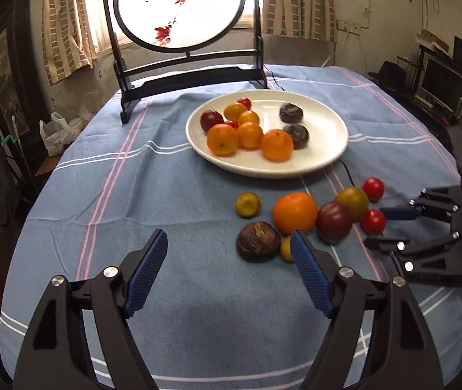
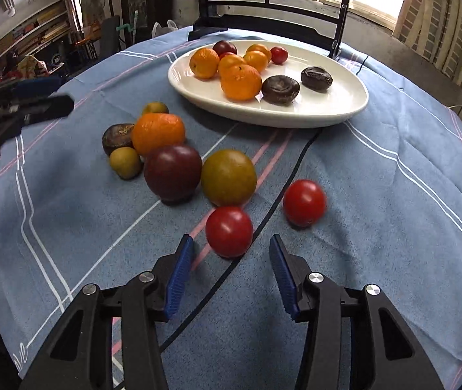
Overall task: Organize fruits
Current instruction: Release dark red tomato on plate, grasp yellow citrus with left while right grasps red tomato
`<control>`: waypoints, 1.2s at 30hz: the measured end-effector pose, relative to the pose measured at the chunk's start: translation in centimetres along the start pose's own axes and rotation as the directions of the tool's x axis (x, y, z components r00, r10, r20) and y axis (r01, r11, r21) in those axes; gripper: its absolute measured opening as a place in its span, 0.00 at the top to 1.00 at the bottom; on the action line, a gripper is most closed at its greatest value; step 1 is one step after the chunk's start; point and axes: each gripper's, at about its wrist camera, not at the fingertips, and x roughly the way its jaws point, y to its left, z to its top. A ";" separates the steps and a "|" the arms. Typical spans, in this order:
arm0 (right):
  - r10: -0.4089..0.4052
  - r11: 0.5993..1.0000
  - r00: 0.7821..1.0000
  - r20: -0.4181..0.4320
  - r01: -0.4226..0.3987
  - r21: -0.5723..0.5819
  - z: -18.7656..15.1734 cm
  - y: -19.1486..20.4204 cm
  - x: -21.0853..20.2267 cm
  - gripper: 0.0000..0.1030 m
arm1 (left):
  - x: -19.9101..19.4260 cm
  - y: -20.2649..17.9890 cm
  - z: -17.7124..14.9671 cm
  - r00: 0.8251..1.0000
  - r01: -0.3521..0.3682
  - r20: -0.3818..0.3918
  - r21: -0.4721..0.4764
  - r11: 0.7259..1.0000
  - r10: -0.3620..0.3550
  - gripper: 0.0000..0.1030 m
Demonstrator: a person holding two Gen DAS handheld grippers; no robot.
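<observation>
Eight loose fruits lay on the desk (image 1: 166,195) at six o'clock of the white plate (image 1: 328,149), strung from nine to three. Left tongs (image 1: 229,253) and right tongs (image 2: 231,250) both gaped, empty; a red tomato (image 2: 229,231) sat just ahead.

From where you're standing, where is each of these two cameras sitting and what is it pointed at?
Left wrist: rides on the left gripper, facing across the table to the white plate; its open fingers show, with the right gripper at its right edge.
Right wrist: rides on the right gripper, open before a red tomato; the left gripper shows at the left edge.
Shared: plate, loose orange, blue tablecloth.
</observation>
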 end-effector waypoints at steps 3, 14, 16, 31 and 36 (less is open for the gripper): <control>-0.010 1.000 1.000 -0.007 0.010 -0.027 -0.2 0.4 -0.3 0.76 | -0.2 -2.4 -1.1 0.998 0.054 -0.021 0.057 0.997 -0.053 0.29; -0.004 1.000 0.999 0.035 0.003 0.016 -1.5 -1.5 -2.3 0.76 | 4.6 -5.3 -1.3 0.987 0.082 -0.139 -0.019 0.996 -0.084 0.60; 0.005 1.000 0.999 0.036 -0.006 0.020 -1.5 -1.7 -2.3 0.76 | 5.2 -5.1 -0.7 0.987 0.067 -0.142 -0.047 0.997 -0.073 0.60; 0.033 0.999 0.997 0.068 -0.035 0.036 -2.0 -1.5 -3.4 0.76 | 3.4 -4.0 -1.0 0.993 0.078 -0.093 -0.021 0.997 -0.079 0.75; 0.040 0.999 0.996 0.083 -0.042 0.015 -1.7 -0.4 -4.3 0.76 | 0.9 -3.6 -0.8 0.998 0.062 -0.028 -0.004 0.998 -0.062 0.75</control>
